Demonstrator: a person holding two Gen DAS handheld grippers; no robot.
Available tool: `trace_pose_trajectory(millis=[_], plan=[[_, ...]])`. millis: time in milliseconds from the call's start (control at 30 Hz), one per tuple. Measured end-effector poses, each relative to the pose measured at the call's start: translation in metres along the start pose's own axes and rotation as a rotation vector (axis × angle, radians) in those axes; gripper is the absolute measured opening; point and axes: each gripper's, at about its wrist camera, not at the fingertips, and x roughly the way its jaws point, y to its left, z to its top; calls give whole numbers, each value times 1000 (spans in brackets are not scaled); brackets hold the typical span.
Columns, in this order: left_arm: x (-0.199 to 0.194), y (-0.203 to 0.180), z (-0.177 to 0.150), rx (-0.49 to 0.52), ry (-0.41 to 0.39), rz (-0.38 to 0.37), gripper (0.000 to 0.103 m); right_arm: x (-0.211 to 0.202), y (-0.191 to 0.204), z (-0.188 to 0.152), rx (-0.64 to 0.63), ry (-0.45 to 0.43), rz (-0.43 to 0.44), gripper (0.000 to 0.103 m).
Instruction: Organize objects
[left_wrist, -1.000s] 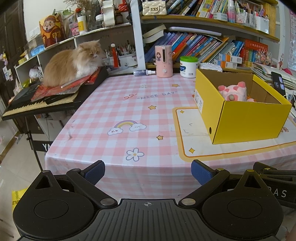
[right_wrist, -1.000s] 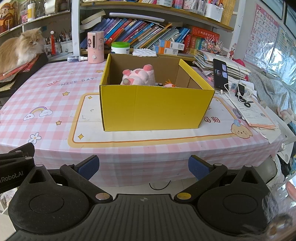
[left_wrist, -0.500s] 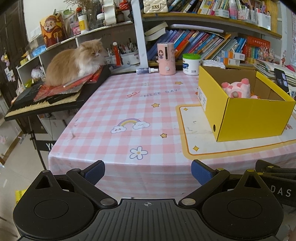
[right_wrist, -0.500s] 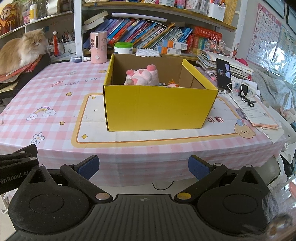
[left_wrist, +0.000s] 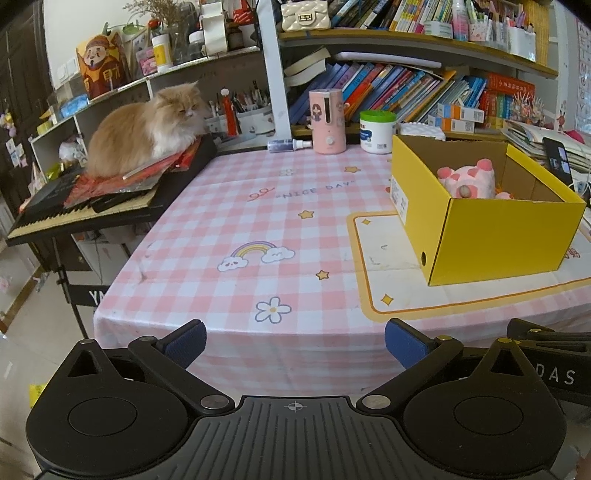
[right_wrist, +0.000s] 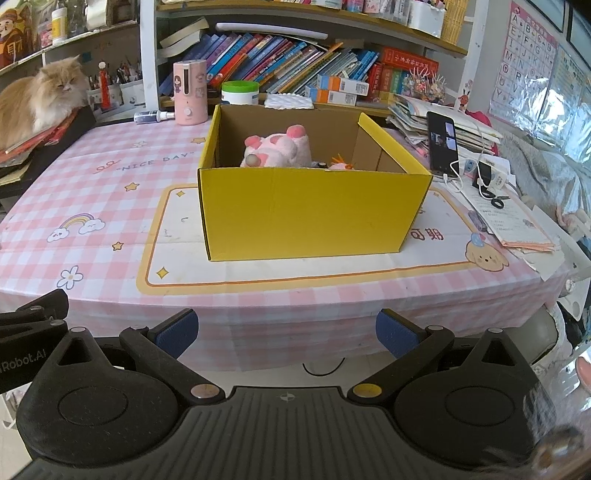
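Observation:
A yellow cardboard box (right_wrist: 314, 210) stands open on a white mat in the middle of the pink checked table (right_wrist: 110, 177). Inside it lies a pink plush toy (right_wrist: 277, 149), with a small orange item (right_wrist: 341, 164) beside it. The same box (left_wrist: 495, 236) and plush toy (left_wrist: 467, 181) show at the right of the left wrist view. My left gripper (left_wrist: 294, 345) hangs open before the table's front edge, holding nothing. My right gripper (right_wrist: 287, 334) is open too, just short of the edge and facing the box.
An orange cat (left_wrist: 144, 129) sits on papers atop a keyboard (left_wrist: 74, 210) left of the table. A pink dispenser (left_wrist: 328, 122), a white jar (left_wrist: 377, 132) and a small bottle (left_wrist: 288, 145) line the back edge. A phone (right_wrist: 443, 146), cables and papers (right_wrist: 517, 225) lie at the right.
Both grippers have risen a little and tilted, so the table and box sit lower in view. They stay open. The cat has turned its head slightly.

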Motion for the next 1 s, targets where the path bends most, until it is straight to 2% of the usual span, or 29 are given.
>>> trace_pose_trajectory(millis=[1000], plan=[[-1, -5, -1, 4, -2, 6, 103, 2, -2, 1, 3, 5, 3, 103]])
